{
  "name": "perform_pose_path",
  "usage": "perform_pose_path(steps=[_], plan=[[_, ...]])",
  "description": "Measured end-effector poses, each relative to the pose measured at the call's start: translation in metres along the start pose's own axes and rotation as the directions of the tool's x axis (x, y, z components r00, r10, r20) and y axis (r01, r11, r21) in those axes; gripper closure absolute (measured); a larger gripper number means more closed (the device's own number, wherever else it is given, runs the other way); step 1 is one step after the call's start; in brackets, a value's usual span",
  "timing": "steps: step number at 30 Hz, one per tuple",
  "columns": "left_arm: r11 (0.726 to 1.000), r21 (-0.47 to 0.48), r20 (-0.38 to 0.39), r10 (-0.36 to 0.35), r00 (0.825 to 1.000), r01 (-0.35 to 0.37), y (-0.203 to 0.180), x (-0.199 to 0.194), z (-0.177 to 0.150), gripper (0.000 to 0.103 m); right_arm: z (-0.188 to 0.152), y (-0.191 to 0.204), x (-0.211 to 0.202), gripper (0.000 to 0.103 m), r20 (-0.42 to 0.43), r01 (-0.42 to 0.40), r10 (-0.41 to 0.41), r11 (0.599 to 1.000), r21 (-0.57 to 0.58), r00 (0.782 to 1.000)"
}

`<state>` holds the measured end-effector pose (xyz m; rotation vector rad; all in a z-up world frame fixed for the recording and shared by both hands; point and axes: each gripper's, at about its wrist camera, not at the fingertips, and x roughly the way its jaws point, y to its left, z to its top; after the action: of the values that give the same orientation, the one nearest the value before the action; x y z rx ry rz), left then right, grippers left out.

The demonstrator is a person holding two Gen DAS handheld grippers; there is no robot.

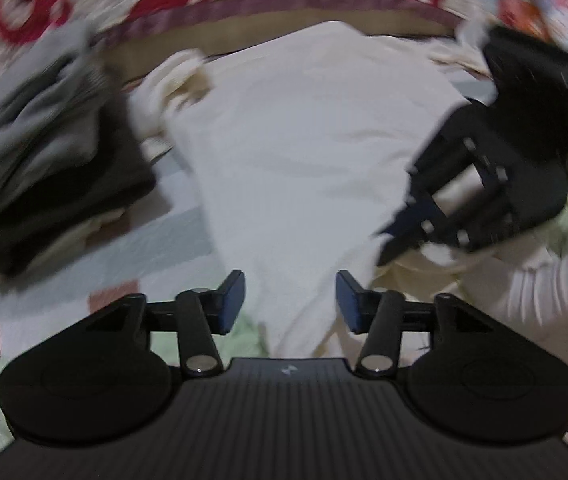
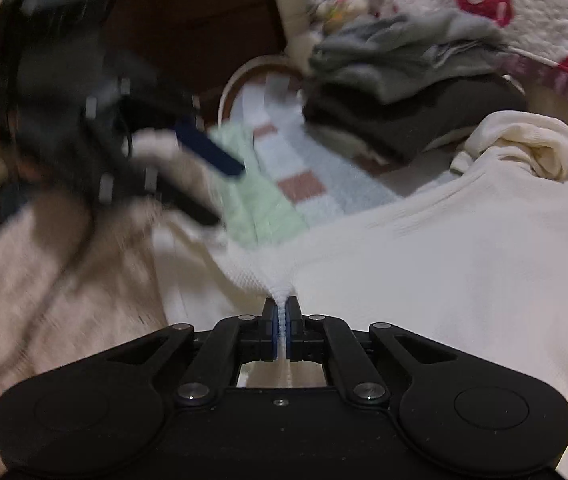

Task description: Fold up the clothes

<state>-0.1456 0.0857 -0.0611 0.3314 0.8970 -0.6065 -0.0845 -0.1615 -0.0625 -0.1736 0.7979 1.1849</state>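
My right tongs (image 2: 282, 312) were pinched tight on a ribbed edge of the cream garment (image 1: 308, 140), which lay spread on the checked blanket (image 2: 316, 176), its long axis running from 6 to 12 o'clock in the left wrist view. My left tongs (image 1: 290, 300) stood wide, holding nothing, over its near edge. A stack of folded clothes (image 1: 44, 152) crowded 9 o'clock; open blanket showed between.
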Motion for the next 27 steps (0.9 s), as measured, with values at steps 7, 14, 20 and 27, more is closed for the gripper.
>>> perform_pose_path(steps=[7, 14, 20, 27], plan=[[0.972, 0.222, -0.055, 0.097, 0.994, -0.083, -0.044, 0.043, 0.02, 0.063, -0.001, -0.008, -0.033, 0.099, 0.124, -0.034, 0.022, 0.994, 0.1, 0.992], [0.994, -0.067, 0.024, 0.086, 0.996, -0.085, -0.011, 0.049, 0.068, 0.1, -0.006, -0.007, -0.048, 0.091, 0.108, 0.068, -0.082, 0.99, 0.127, 0.991], [0.979, -0.194, 0.131, 0.084, 0.988, -0.057, -0.004, 0.028, 0.104, 0.1, -0.023, -0.004, -0.052, 0.058, 0.022, -0.204, 0.204, 0.948, 0.244, 0.979], [0.978, -0.186, 0.144, 0.117, 0.983, -0.089, -0.013, 0.017, 0.106, 0.1, -0.052, -0.002, -0.023, 0.052, -0.185, -0.004, 0.058, 0.96, 0.279, 0.981]])
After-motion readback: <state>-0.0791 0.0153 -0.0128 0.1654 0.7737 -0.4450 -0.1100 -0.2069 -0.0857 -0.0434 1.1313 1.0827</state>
